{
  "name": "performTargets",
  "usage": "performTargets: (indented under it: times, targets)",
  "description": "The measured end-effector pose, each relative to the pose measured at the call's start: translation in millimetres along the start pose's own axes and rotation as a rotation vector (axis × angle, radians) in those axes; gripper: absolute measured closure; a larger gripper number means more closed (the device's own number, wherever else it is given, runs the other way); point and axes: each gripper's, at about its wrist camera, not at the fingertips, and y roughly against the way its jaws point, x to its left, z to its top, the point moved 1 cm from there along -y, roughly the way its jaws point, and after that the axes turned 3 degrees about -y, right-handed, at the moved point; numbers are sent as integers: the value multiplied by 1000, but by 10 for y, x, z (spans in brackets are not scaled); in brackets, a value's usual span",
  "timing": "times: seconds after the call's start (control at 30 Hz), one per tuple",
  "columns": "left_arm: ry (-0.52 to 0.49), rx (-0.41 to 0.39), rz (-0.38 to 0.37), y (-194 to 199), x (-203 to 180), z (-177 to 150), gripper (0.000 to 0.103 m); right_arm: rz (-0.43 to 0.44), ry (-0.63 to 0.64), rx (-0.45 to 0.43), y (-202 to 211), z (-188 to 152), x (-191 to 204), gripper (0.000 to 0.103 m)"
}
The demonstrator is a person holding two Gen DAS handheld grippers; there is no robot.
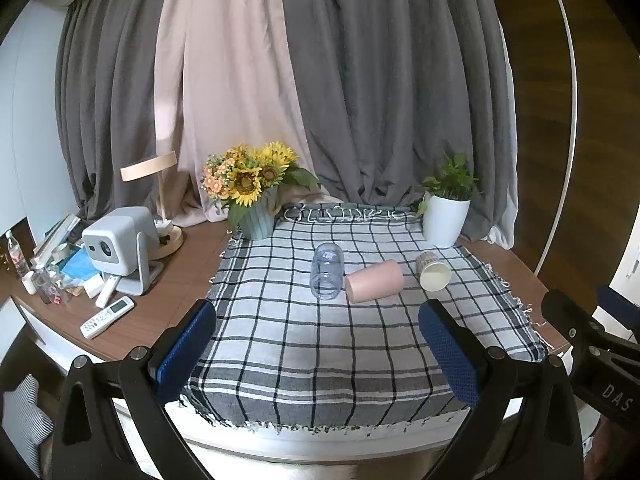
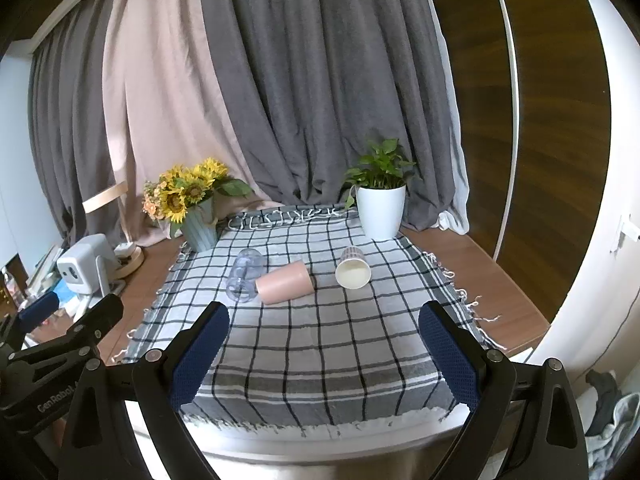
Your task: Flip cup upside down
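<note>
Three cups lie on their sides on a checked cloth (image 1: 320,360): a clear plastic cup (image 1: 327,271), a pink cup (image 1: 374,281) touching it, and a patterned paper cup (image 1: 433,271) with its white mouth toward me. They also show in the right wrist view: the clear cup (image 2: 245,276), the pink cup (image 2: 285,282), the paper cup (image 2: 353,268). My left gripper (image 1: 318,356) is open and empty over the cloth's near part. My right gripper (image 2: 324,356) is open and empty, also short of the cups.
A sunflower vase (image 1: 256,216) stands at the cloth's back left and a white plant pot (image 1: 445,220) at the back right. A projector (image 1: 116,244), a lamp (image 1: 160,200) and remotes (image 1: 106,317) crowd the left of the wooden table (image 1: 168,300). Curtains hang behind.
</note>
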Motion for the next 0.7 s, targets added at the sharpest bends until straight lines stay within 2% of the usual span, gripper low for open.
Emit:
performTargets:
  times: [0.7]
  targets:
    - [6, -1, -17, -3, -87, -17, 0, 2, -5, 1, -28, -14, -69, 7]
